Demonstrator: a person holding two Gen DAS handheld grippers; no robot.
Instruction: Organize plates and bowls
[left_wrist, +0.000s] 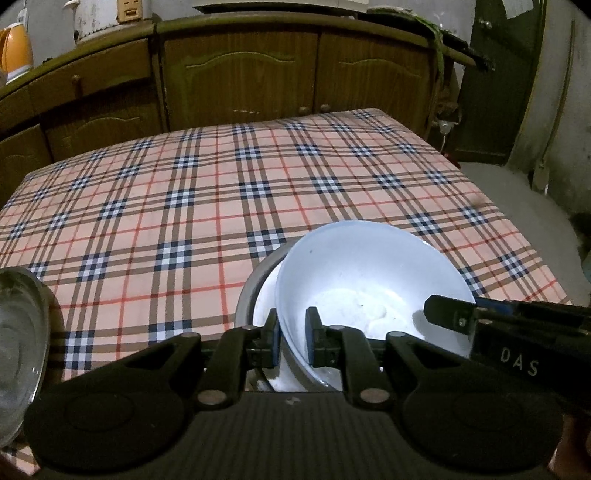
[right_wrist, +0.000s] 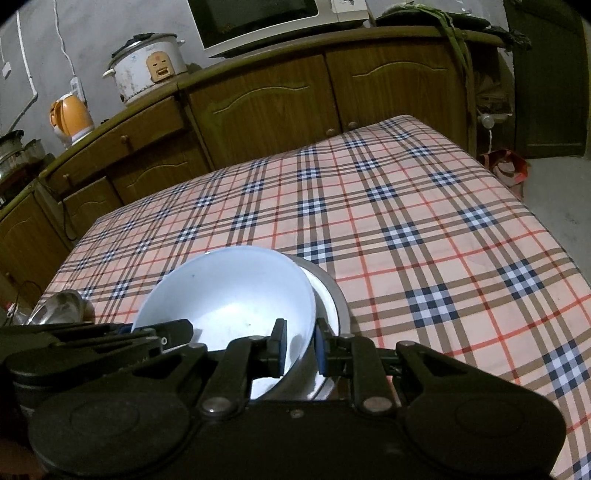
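Lettering, white capitals "DAS": on the black body of the right gripper (left_wrist: 448, 314), seen at the right edge of the left wrist view; rice cooker (right_wrist: 147, 66) front panel: markings too small to read; no other text, brand, number or sign legible in either view.

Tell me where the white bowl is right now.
The white bowl sits tilted inside a metal bowl near the plaid table's near edge, gripped at opposite rims by both grippers.
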